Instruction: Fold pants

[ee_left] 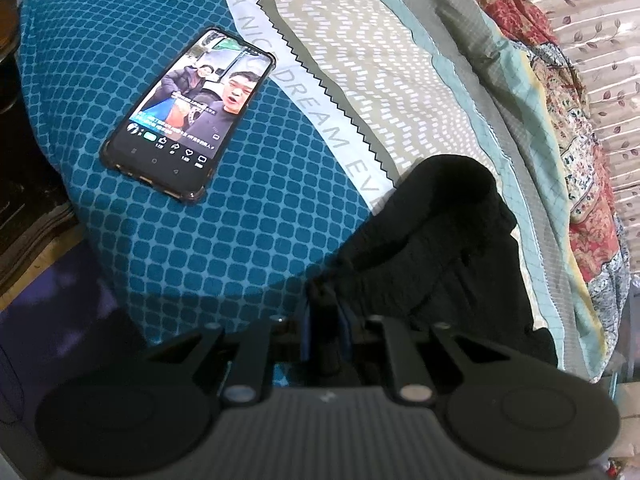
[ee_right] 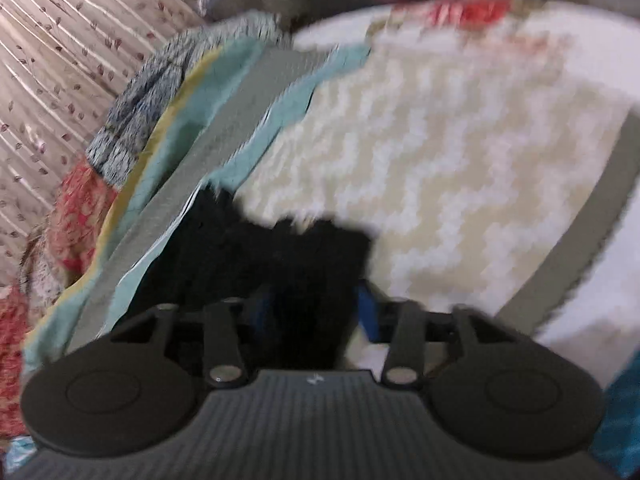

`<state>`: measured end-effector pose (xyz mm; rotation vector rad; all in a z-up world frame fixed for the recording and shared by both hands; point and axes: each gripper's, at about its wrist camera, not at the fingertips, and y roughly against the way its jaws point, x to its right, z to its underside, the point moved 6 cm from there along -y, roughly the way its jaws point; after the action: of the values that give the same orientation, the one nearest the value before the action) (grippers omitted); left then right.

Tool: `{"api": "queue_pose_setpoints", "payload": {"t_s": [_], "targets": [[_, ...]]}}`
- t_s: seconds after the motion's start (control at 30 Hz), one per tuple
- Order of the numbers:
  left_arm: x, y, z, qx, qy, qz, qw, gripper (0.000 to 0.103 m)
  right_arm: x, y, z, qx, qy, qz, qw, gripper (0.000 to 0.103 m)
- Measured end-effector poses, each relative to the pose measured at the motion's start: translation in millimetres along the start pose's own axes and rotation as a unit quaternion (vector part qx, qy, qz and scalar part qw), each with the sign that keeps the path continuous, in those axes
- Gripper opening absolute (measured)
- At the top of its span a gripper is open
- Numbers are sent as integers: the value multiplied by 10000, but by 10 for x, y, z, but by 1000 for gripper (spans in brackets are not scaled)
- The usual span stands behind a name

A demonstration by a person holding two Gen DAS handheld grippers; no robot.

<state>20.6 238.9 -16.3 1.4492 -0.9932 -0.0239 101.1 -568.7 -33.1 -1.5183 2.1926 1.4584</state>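
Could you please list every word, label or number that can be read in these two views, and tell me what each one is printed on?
"A NICE DREAM EV": partly cut-off grey lettering on the white zigzag-edged band of the patterned bedspread.
Black smartphone: white caption lines and counts under the icons on its lit screen, too small to read.
Right wrist view: blurred, no text readable.

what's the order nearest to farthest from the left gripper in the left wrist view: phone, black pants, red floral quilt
1. Black pants: pinched at the left gripper, bunched just ahead and right.
2. Phone: ahead to the left, screen lit, lying on the blue patterned cover.
3. Red floral quilt: at the far upper right edge of the bed.
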Motion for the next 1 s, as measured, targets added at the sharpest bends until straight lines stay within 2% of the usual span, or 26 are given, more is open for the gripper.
{"api": "queue_pose_setpoints", "payload": {"t_s": [0.07, 0.17, 0.27, 0.4, 0.53, 0.6, 0.63, 0.67, 0.7, 0.73, 0.87, 0.9, 0.93, 1.0], "targets": [[18, 21, 6, 40, -48, 9, 10000, 13, -72, 89, 5, 134, 83, 151, 9998, 9], [46, 51, 2, 65, -137, 63, 9999, 13, -113, 658, -226, 978, 19, -67, 9952, 9], [22, 12, 42, -100, -104, 230, 9996, 13, 74, 1243, -412, 1557, -111, -72, 9877, 9], [-13, -130, 148, -360, -152, 307, 9988, 13, 529, 1647, -347, 1682, -225, 218, 9852, 9], [-66, -181, 173, -412, -119, 328, 9985, 13, 988, 1531, -10, 1309, -578, 954, 9851, 9], [-88, -154, 170, -432, -106, 372, 9983, 19, 1114, 1460, 150, 1139, -784, 1198, 9831, 19], [-101, -137, 171, -430, -133, 350, 9984, 20, 1144, 1466, 203, 1167, -907, 1230, 9813, 28], [-110, -103, 165, -405, -163, 333, 9985, 22, 1153, 1505, 227, 1258, -1002, 1227, 9793, 45], [-122, -57, 162, -358, -195, 370, 9985, 21, 1162, 1578, 239, 1409, -1106, 1289, 9754, 52], [-135, -13, 152, -300, -220, 406, 9985, 21, 1164, 1661, 239, 1571, -1170, 1395, 9707, 55], [-189, 179, 68, -74, -219, 651, 9976, 21, 1150, 1951, 218, 2066, -1369, 1935, 9493, 53], [-172, 237, 46, 38, -254, 735, 9970, 22, 1146, 2039, 240, 2163, -1335, 1931, 9477, 53], [-140, 286, 30, 144, -314, 852, 9958, 22, 1040, 2120, 231, 2267, -1215, 1837, 9487, 52], [47, 395, 39, 346, -669, 1230, 9895, 22, 794, 2198, 223, 2293, -844, 1470, 9585, 52]]}}
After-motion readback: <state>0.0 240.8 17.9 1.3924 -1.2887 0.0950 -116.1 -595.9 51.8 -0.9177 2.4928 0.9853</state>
